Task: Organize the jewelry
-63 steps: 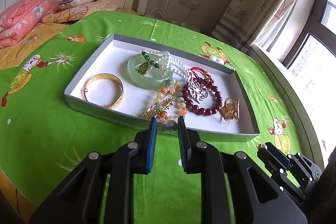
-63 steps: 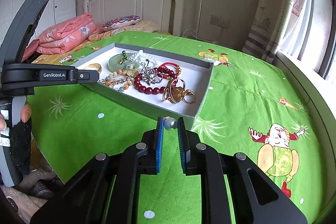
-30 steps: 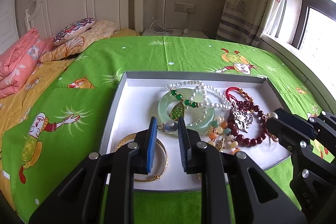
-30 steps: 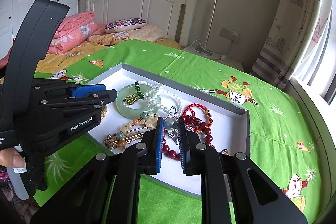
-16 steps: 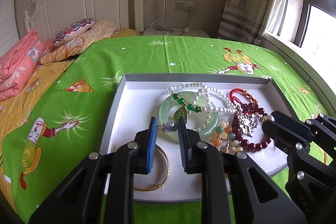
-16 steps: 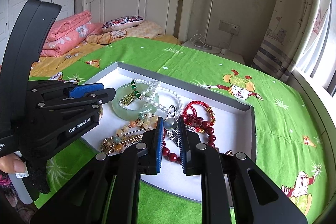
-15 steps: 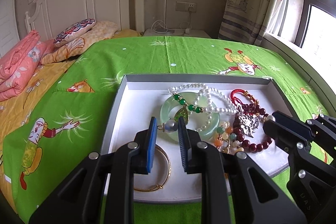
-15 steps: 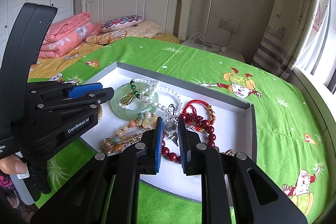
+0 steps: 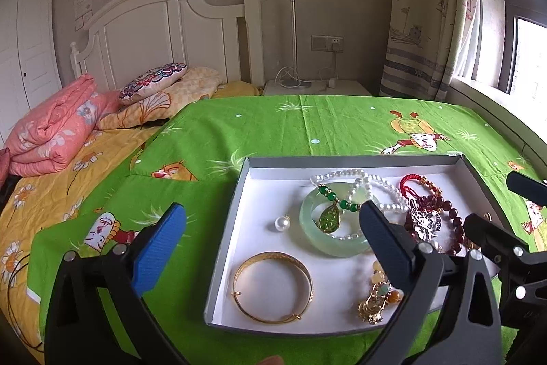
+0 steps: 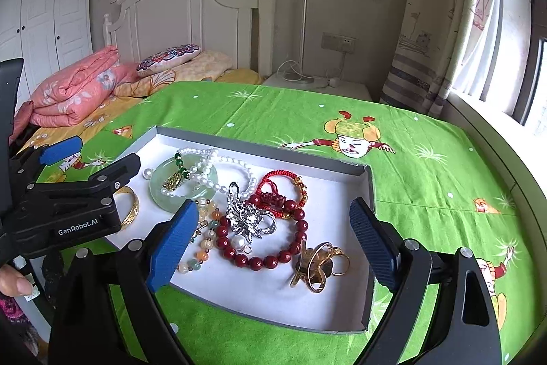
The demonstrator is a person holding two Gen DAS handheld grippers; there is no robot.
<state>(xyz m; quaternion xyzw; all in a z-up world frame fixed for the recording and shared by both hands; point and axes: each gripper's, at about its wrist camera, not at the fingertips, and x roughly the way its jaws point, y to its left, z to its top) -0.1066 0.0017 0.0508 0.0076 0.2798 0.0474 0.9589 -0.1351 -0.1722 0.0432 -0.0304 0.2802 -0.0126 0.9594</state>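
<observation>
A grey tray (image 9: 342, 158) (image 10: 273, 147) with a white floor lies on the green bedsheet and holds the jewelry. My left gripper (image 9: 270, 211) hovers over the tray's left part. Its jaws are opening wide, and a pearl earring (image 9: 282, 223) lies loose on the floor between them, beside the jade bangle (image 9: 328, 245). My right gripper (image 10: 273, 207) hangs over the tray's middle, jaws opening too. Between them a second pearl earring (image 10: 239, 242) rests free against the red bead bracelet (image 10: 259, 259) and silver brooch (image 10: 249, 218). A gold bangle (image 9: 273, 286) lies near the front.
A pearl necklace (image 9: 359, 177), a beaded strand (image 10: 201, 255) and gold rings (image 10: 318, 265) also fill the tray. Folded pink quilt (image 9: 51, 139), pillows and white headboard (image 9: 154, 33) stand behind. A nightstand (image 9: 314, 88), curtain and window are at the right. A person's hand (image 10: 13, 283) holds the left gripper.
Both grippers went from shut to wide open. Each has let go of its pearl earring, and both earrings now lie in the tray.
</observation>
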